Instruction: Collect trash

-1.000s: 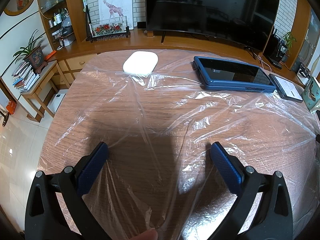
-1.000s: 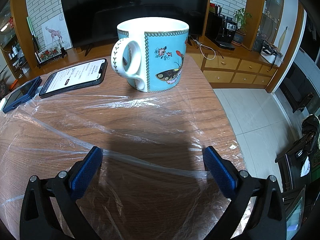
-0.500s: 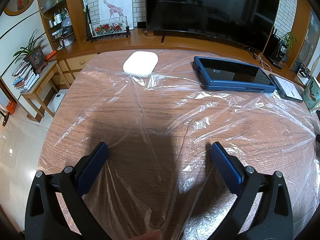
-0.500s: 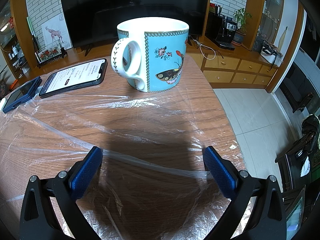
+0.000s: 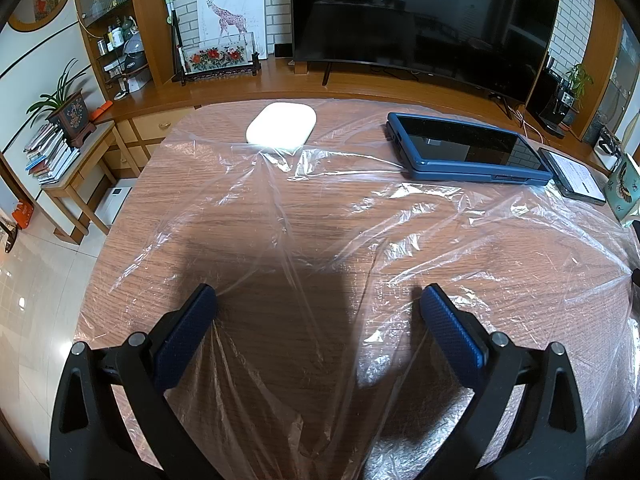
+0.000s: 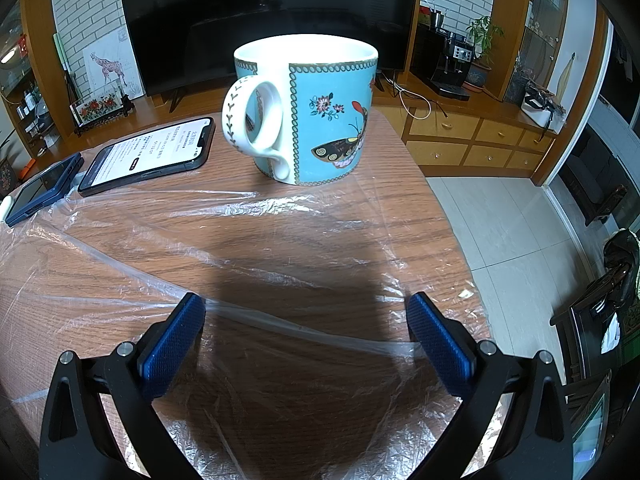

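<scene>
Covering most of a round wooden table point(image 5: 248, 216), a thin sheet of clear plastic film point(image 5: 400, 240) lies wrinkled and creased, reaching close to the table's near edge. Low over the film on the left side, the left gripper point(image 5: 318, 300) has its two blue-padded fingers point(image 5: 188, 332) spread wide with nothing between them but the film lying flat below. Over the film's right side, the right gripper point(image 6: 306, 308) is likewise wide apart and holds nothing; a raised fold of the film runs between its fingers point(image 6: 172, 344). Beyond the right gripper, a turquoise mug point(image 6: 308, 112) with a butterfly pattern stands upright at the film's far edge. Left of the mug lies a black phone point(image 6: 150, 154) with its screen lit. Further left rests a tablet in a blue case point(image 5: 464, 148), and a white oval pad point(image 5: 281, 125) sits at the table's far side. Behind the table stands a large dark television point(image 5: 420, 16).
</scene>
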A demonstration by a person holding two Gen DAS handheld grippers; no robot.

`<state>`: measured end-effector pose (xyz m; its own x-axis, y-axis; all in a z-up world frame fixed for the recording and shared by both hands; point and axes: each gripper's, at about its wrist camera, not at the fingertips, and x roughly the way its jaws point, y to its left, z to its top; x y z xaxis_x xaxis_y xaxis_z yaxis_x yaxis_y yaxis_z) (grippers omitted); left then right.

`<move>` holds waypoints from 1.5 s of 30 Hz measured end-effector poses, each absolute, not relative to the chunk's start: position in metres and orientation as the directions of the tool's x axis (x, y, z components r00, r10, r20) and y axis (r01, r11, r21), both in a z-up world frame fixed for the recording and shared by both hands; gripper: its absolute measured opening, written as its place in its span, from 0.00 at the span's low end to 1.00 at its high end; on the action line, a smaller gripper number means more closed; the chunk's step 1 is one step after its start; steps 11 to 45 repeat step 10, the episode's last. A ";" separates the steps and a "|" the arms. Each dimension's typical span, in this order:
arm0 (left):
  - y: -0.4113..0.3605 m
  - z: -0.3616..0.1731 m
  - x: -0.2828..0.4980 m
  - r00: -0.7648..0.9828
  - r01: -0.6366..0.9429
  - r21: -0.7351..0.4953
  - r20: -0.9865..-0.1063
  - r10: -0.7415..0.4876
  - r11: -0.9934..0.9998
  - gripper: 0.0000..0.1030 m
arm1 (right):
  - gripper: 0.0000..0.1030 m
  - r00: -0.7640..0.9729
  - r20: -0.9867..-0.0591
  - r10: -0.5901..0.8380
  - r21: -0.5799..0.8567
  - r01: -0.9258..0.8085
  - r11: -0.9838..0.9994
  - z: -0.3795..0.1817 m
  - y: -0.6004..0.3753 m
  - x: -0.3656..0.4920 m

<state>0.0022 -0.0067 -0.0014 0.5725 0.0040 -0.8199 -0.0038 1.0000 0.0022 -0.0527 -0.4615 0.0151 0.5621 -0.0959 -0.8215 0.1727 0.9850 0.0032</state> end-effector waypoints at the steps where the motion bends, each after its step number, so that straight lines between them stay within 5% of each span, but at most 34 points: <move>1: -0.007 -0.001 0.003 0.573 -0.004 0.002 -0.820 0.004 1.000 0.99 | 0.97 0.562 -0.821 -0.096 0.003 0.173 0.985 0.015 -0.462 -0.053; 45: -0.007 -0.001 0.003 0.572 -0.004 0.002 -0.820 0.004 1.000 0.99 | 0.97 0.562 -0.822 -0.096 0.003 0.173 0.985 0.015 -0.461 -0.053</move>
